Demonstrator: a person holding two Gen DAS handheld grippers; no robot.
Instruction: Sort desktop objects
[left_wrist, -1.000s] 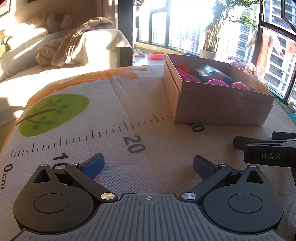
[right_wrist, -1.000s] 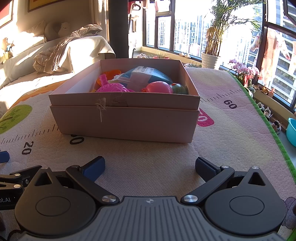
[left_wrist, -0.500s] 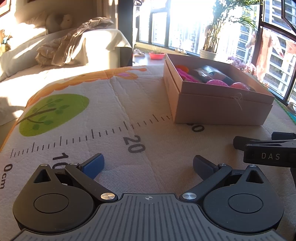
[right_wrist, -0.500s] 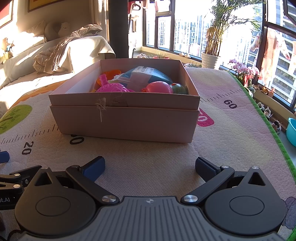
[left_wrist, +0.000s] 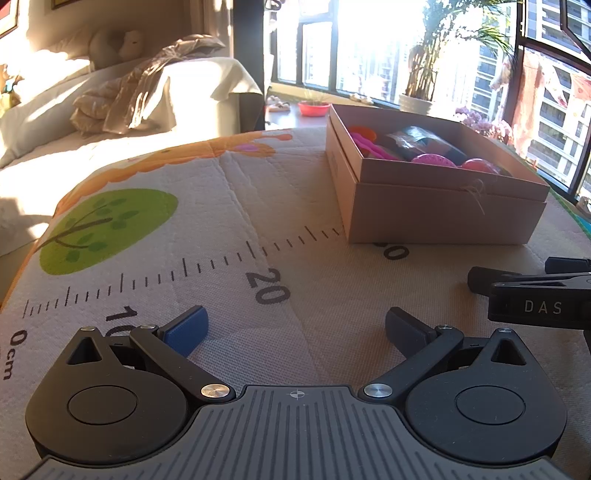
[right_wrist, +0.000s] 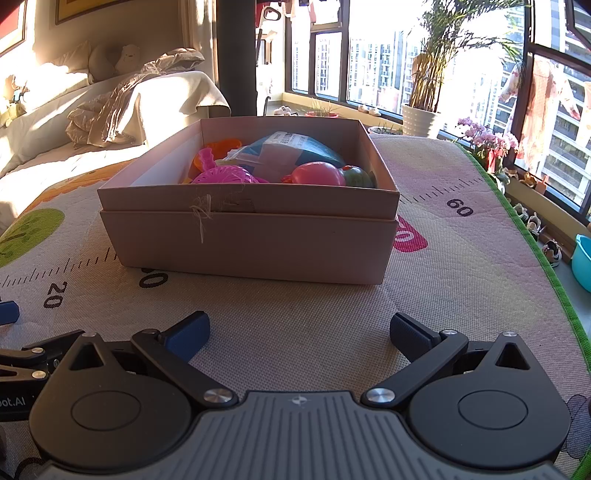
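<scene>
Over printed mat (left_wrist: 295, 206), both hand-held grippers (left_wrist: 295, 328) (right_wrist: 299, 332) gape empty.

Your left wrist camera sits low over the printed mat (left_wrist: 229, 206), facing the far windows, with the cardboard box (left_wrist: 439, 210) far right. Your right wrist camera faces the same box (right_wrist: 251, 243) squarely and nearer; both views share it.

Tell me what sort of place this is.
Probably a high-rise home's living room or bedroom: a cloth-draped sofa or bed, potted palm by tall windows facing apartment towers, and a children's mat bearing a toy box.
</scene>
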